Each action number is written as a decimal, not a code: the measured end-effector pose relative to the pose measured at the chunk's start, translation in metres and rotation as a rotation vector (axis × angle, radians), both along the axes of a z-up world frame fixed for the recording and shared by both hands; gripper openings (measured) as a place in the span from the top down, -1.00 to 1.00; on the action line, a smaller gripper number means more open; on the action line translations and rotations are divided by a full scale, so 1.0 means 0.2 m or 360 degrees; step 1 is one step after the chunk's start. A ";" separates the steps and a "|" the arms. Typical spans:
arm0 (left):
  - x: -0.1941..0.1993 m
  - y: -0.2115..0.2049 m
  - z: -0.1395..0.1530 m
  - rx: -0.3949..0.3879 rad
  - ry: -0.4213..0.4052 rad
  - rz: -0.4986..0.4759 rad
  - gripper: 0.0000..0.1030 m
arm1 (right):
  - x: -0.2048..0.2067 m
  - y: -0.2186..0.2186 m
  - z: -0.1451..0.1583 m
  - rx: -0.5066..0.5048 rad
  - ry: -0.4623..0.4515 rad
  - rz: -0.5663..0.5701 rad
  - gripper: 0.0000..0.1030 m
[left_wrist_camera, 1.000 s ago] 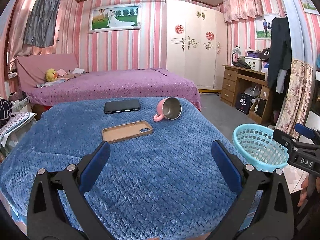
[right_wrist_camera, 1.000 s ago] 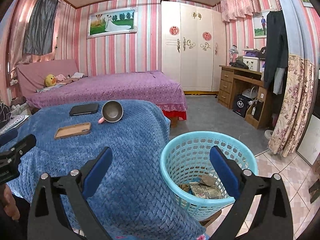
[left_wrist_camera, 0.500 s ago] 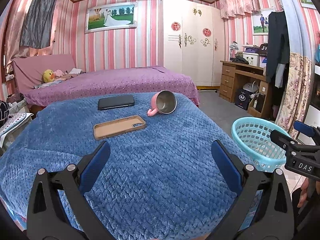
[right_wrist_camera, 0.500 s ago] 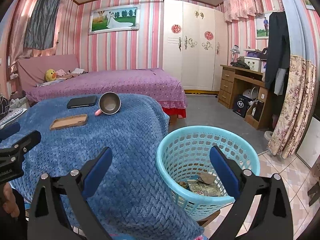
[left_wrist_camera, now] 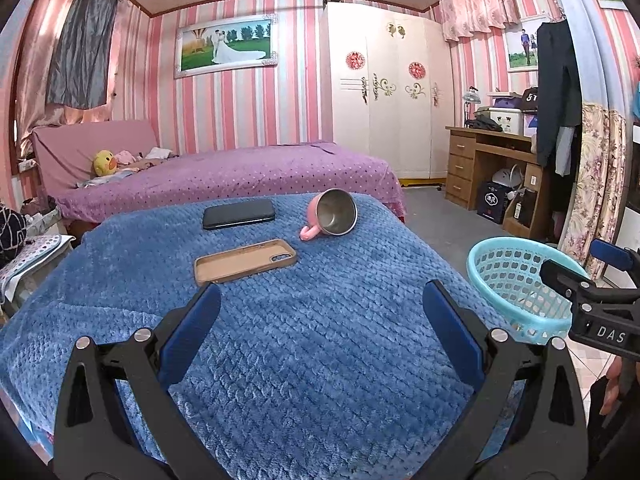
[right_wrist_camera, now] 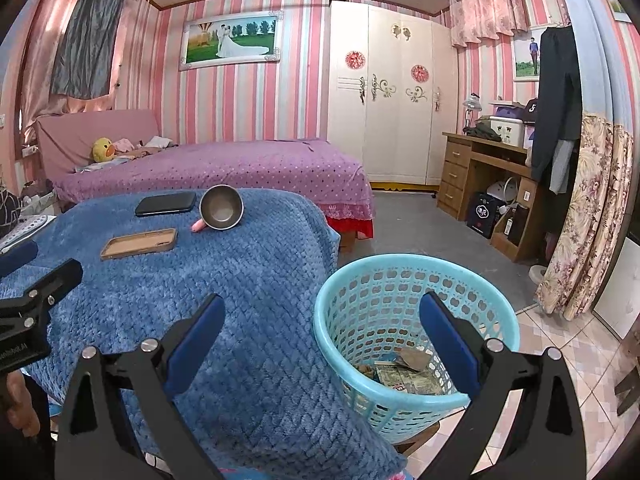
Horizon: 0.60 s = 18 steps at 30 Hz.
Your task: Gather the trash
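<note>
A light blue plastic basket (right_wrist_camera: 416,320) stands on the floor beside the blue blanket-covered table (right_wrist_camera: 240,300). Paper trash (right_wrist_camera: 408,372) lies in its bottom. The basket also shows in the left wrist view (left_wrist_camera: 516,284), at the right. My right gripper (right_wrist_camera: 320,332) is open and empty, held above the table's edge and the basket's near rim. My left gripper (left_wrist_camera: 320,320) is open and empty, above the blue blanket (left_wrist_camera: 300,340). Each gripper shows in the other's view, at the edge.
On the blanket lie a tan phone case (left_wrist_camera: 244,260), a black phone (left_wrist_camera: 239,213) and a tipped pink mug (left_wrist_camera: 332,216). A purple bed (left_wrist_camera: 240,176) stands behind, a wardrobe (left_wrist_camera: 384,88) and a wooden desk (left_wrist_camera: 492,164) to the right.
Both grippers have pulled back and risen a little, so the table and basket sit lower in view. Both stay open and empty.
</note>
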<state>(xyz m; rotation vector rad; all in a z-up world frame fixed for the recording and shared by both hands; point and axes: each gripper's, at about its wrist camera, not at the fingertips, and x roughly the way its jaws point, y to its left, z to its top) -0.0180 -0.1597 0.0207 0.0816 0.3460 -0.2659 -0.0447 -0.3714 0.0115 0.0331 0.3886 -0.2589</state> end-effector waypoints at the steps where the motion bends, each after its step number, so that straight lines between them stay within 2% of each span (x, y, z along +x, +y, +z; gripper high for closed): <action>1: 0.00 0.00 0.00 0.0000 -0.0002 0.0005 -0.90 | 0.00 0.00 0.00 0.0000 0.0000 0.0004 -0.86; 18: 0.00 0.03 0.01 0.0005 -0.0020 0.0032 -0.90 | 0.00 0.01 -0.01 -0.0007 0.0007 0.0013 -0.86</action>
